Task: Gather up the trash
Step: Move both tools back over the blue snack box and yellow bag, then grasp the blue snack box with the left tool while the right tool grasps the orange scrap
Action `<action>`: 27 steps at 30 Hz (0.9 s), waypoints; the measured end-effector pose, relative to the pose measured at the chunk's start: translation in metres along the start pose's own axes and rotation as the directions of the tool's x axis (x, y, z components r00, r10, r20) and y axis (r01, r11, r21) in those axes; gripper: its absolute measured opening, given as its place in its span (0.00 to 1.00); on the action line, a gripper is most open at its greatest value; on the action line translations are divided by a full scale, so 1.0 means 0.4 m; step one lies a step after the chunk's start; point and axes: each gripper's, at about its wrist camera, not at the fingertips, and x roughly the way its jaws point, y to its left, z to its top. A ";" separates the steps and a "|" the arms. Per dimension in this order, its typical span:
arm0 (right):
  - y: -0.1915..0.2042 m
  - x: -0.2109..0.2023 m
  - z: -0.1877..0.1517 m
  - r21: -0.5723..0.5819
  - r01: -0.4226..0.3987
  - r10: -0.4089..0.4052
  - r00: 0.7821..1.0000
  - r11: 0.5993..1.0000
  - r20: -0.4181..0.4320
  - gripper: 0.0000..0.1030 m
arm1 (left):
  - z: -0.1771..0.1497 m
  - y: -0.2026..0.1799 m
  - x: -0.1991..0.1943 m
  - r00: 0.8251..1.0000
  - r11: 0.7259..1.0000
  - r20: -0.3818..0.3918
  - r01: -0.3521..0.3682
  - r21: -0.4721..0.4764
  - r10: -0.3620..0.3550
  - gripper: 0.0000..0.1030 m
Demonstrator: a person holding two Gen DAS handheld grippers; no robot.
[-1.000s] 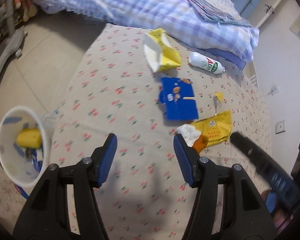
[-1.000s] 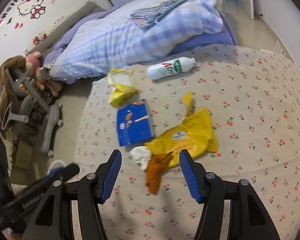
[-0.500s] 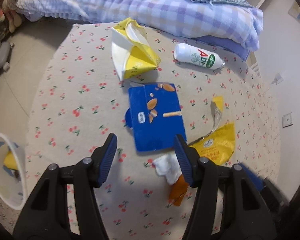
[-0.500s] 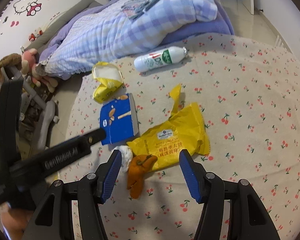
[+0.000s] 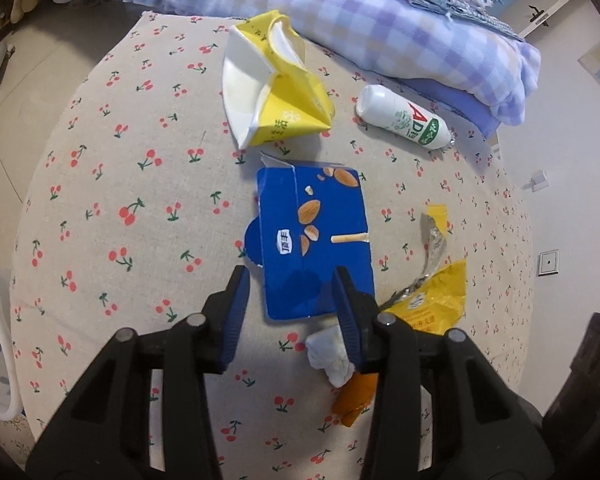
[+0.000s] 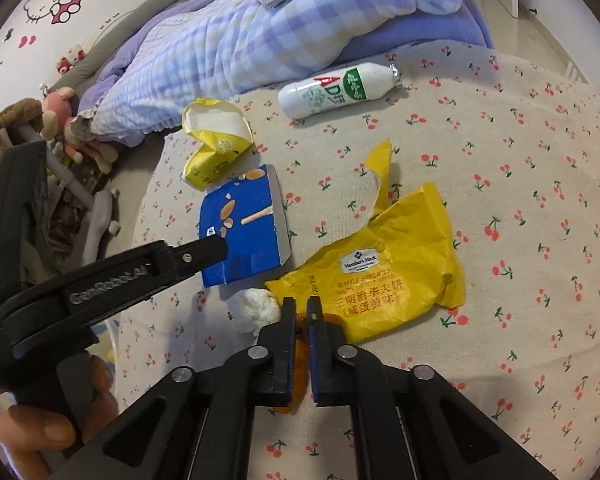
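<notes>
On the bed, your right tongs have just clenched on the orange wrapper; your left tongs, released, now straddle the blue snack box.

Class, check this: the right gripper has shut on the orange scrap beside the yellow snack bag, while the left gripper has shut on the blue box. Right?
Not quite. The left gripper is open, its fingers either side of the blue box's near edge, as the left wrist view shows. The rest stands.
</notes>
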 end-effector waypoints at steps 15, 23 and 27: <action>0.000 -0.092 0.013 -0.031 -0.026 0.029 0.997 0.999 0.077 0.04 | 0.001 0.011 0.021 1.000 1.000 0.015 -0.003 -0.017 0.004 0.19; 0.004 -0.102 0.013 -0.048 -0.020 0.024 0.995 0.999 0.093 0.04 | -0.021 -0.032 -0.020 0.991 0.992 0.100 -0.102 0.077 0.094 0.06; 0.001 -0.108 0.013 -0.050 -0.019 0.024 0.995 0.999 0.102 0.04 | -0.033 -0.050 -0.049 0.981 0.983 0.152 -0.142 0.116 0.124 0.05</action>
